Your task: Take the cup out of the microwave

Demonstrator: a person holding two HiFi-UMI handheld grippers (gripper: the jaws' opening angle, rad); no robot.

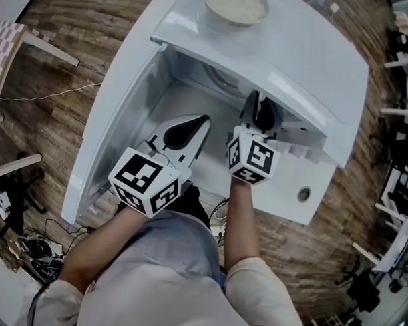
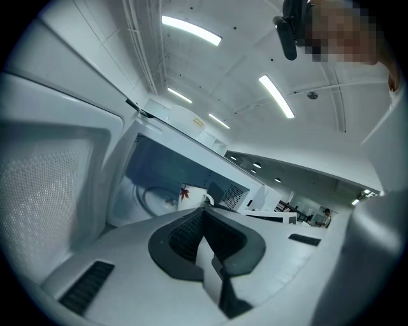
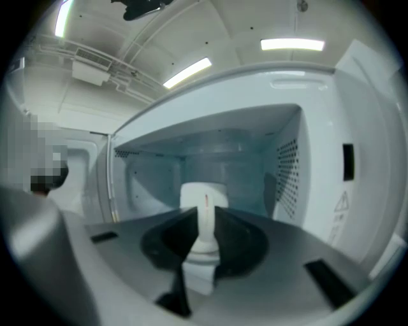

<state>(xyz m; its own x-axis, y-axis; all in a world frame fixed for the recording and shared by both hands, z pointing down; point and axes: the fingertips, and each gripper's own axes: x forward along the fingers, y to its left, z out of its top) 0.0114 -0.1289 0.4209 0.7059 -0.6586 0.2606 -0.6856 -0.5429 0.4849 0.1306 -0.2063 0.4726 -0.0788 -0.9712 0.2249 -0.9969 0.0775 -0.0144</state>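
A white microwave (image 1: 298,59) stands with its door (image 1: 115,119) swung open to the left. The cup (image 3: 203,196) is white, with a red leaf print on its side (image 2: 189,194), and sits low inside the cavity. My right gripper (image 3: 204,215) reaches into the opening (image 1: 261,114) and is shut on the cup's handle, which shows as a white strip between the jaws. In the head view the microwave's top hides the cup. My left gripper (image 1: 194,127) waits just outside the opening, nearer the door, shut with nothing in it (image 2: 204,213).
A pale bowl (image 1: 236,6) rests on the microwave's top at the back. The cavity's perforated right wall (image 3: 287,169) lies close to the cup. Wooden floor (image 1: 74,47) surrounds the unit, with cables (image 1: 42,96) at the left and chair legs (image 1: 397,192) at the right.
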